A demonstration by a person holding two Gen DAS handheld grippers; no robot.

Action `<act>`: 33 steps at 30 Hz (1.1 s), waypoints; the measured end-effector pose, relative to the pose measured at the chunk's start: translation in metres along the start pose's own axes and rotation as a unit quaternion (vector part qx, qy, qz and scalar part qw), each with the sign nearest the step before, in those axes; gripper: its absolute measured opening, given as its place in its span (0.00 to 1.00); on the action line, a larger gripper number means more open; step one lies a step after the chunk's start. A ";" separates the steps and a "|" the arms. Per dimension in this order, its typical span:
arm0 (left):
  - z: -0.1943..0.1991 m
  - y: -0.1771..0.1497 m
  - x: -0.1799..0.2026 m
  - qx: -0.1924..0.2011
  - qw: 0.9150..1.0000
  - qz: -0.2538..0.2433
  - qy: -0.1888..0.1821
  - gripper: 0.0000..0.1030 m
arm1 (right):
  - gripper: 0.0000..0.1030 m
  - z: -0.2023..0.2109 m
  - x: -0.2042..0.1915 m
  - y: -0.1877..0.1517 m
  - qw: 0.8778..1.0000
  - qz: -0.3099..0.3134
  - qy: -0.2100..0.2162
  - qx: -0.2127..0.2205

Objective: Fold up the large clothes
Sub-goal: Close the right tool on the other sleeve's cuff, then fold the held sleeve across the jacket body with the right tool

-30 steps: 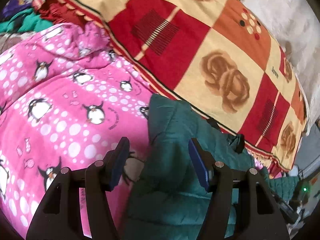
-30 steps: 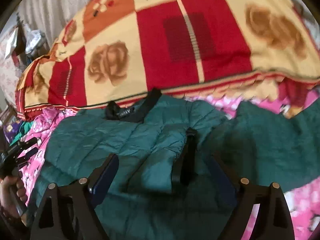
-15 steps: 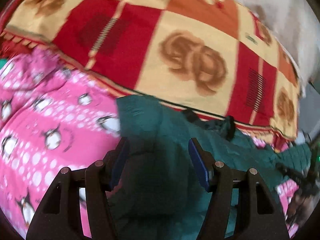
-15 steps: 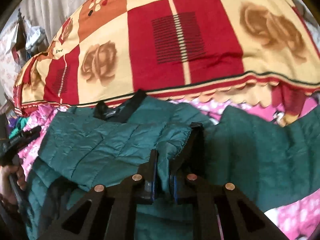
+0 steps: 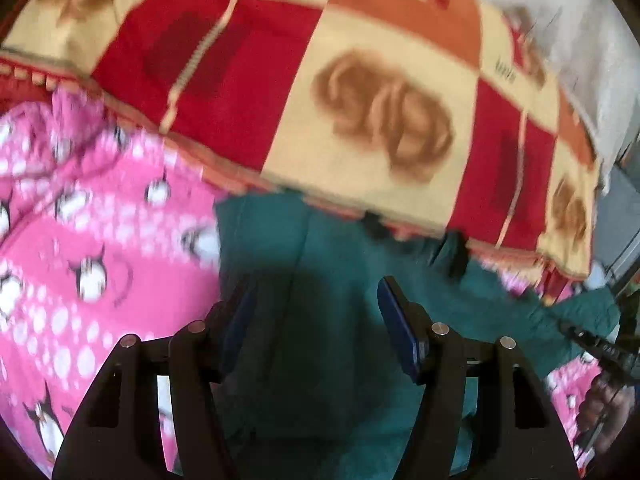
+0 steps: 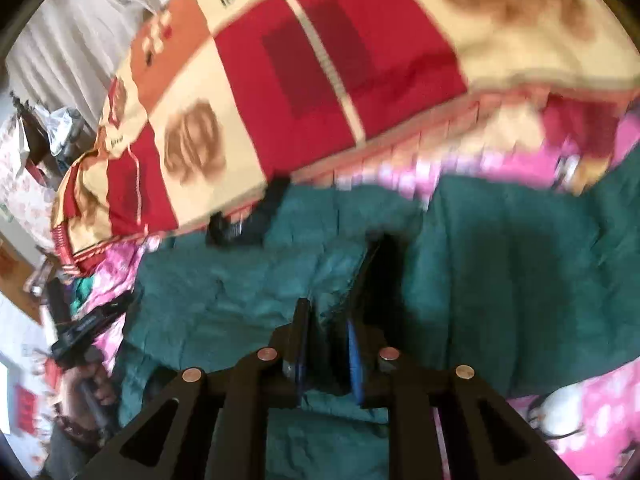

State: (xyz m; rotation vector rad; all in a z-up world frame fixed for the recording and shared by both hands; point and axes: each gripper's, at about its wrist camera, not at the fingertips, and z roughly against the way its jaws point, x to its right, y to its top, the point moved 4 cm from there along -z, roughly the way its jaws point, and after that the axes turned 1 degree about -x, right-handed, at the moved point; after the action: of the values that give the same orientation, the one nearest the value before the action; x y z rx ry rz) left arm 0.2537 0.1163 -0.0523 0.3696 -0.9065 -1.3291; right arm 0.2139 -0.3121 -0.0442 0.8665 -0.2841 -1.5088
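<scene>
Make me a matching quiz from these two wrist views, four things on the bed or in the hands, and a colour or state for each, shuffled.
Things:
1. left gripper
2. right gripper
3. penguin blanket
4. rose blanket

Colour or state:
A. red and cream squares
B. pink with white dots
C. shut on a fold of the green jacket
D. jaws apart over the jacket

Pairs: 1-D, 2-C, 3-B, 4-A

Bright daylight, heavy motion blur (fisheye-warped, dark-cornered edges)
</scene>
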 end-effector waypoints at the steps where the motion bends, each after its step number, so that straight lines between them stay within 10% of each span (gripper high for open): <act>1: 0.000 0.004 0.002 0.007 1.000 -0.004 0.004 0.65 | 0.16 0.000 -0.006 0.004 1.000 0.017 -0.021 0.010; 11: -0.028 0.001 -0.014 -0.027 0.999 0.004 0.033 0.66 | 0.16 -0.019 -0.017 0.020 0.977 0.062 -0.202 0.016; 15: -0.029 0.004 -0.013 -0.020 0.999 0.009 0.025 0.66 | 0.16 -0.008 0.031 0.017 0.980 -0.060 -0.190 0.003; 19: -0.037 0.006 -0.002 -0.022 0.999 -0.014 0.023 0.66 | 0.16 0.005 -0.008 0.034 0.986 0.012 -0.145 0.075; 27: -0.063 -0.015 -0.005 -0.078 0.994 -0.044 0.066 0.70 | 0.16 -0.092 -0.019 -0.004 0.991 0.060 -0.088 -0.086; 33: -0.069 -0.018 -0.003 -0.083 0.992 -0.055 0.074 0.79 | 0.16 -0.102 -0.013 -0.012 0.990 0.071 -0.087 -0.088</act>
State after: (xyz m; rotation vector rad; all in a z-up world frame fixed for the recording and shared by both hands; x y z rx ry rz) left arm 0.2923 0.0972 -0.1087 0.3882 -0.6555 -1.4480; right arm 0.2715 -0.2657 -0.1172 0.5631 -0.3275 -1.4540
